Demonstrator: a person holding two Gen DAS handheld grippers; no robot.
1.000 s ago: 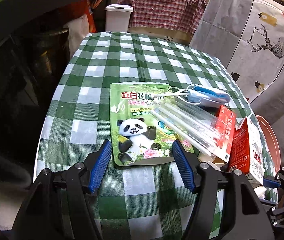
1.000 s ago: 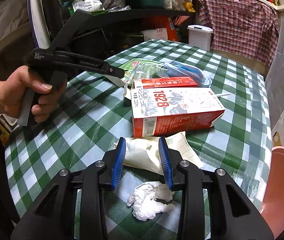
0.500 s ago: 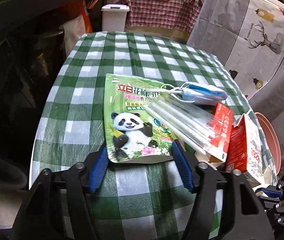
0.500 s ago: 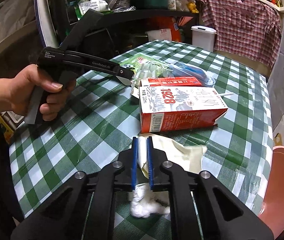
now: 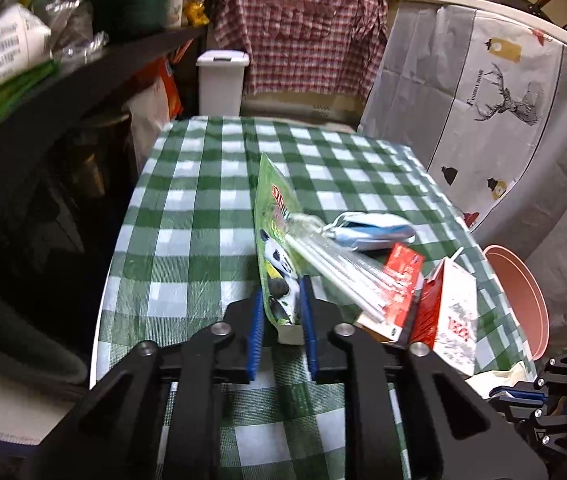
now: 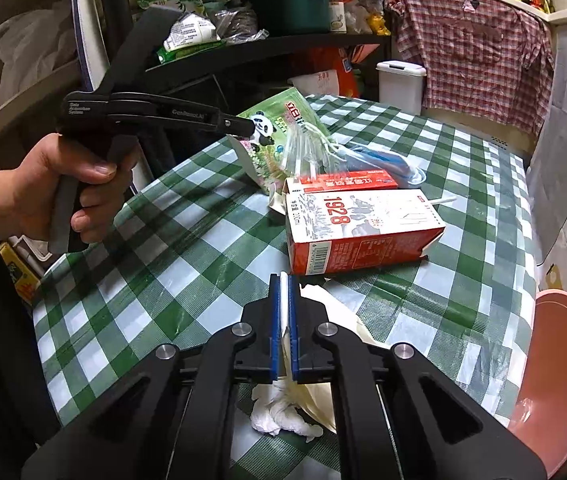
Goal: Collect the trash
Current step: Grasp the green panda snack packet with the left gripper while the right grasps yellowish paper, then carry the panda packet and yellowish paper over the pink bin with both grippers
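My left gripper point(image 5: 282, 330) is shut on the near edge of a green panda pouch point(image 5: 277, 240) and holds it tilted up off the checked table point(image 5: 187, 240); both show in the right wrist view, gripper point(image 6: 243, 125) and pouch point(image 6: 279, 128). A clear plastic sleeve point(image 5: 343, 270) slides off the pouch. My right gripper point(image 6: 282, 320) is shut on a cream paper wrapper point(image 6: 323, 392). A crumpled white tissue point(image 6: 279, 416) lies under it. A red 1928 carton point(image 6: 359, 228) lies ahead, with a blue face mask point(image 6: 379, 160) behind.
A pink basin point(image 6: 563, 380) sits past the table's right edge, also in the left wrist view point(image 5: 519, 300). A white lidded bin point(image 5: 221, 80) stands beyond the far end. Dark cluttered shelves point(image 6: 243, 44) line the left side.
My left gripper closed on the panda pouch and lifted its edge, tipping it on its side. My right gripper closed on the cream wrapper and raised it slightly.
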